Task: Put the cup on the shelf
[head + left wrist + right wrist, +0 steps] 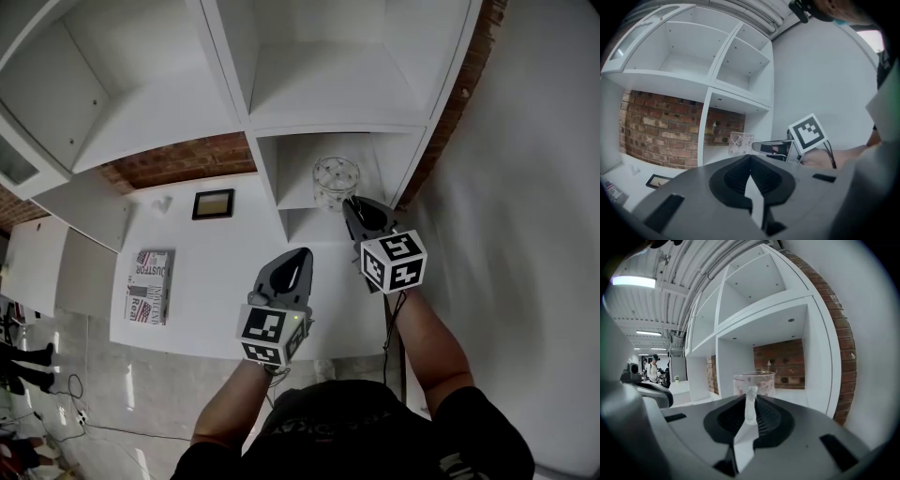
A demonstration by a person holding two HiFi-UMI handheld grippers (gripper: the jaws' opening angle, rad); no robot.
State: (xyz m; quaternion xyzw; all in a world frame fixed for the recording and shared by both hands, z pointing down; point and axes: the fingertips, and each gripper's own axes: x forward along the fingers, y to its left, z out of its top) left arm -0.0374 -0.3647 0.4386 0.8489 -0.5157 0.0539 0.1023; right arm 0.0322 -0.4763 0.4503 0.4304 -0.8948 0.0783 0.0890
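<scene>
Glass cup (pixel 336 181) pinched by handle in right gripper (pixel 356 208) — hold level, seat base flat on shelf (pixel 296 197) before releasing; left gripper (pixel 292 261) closed, empty, clear.

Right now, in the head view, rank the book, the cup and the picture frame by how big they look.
1. book
2. cup, only slightly bigger than the frame; it sits higher, nearer the camera, so this rank is unsure
3. frame
</scene>
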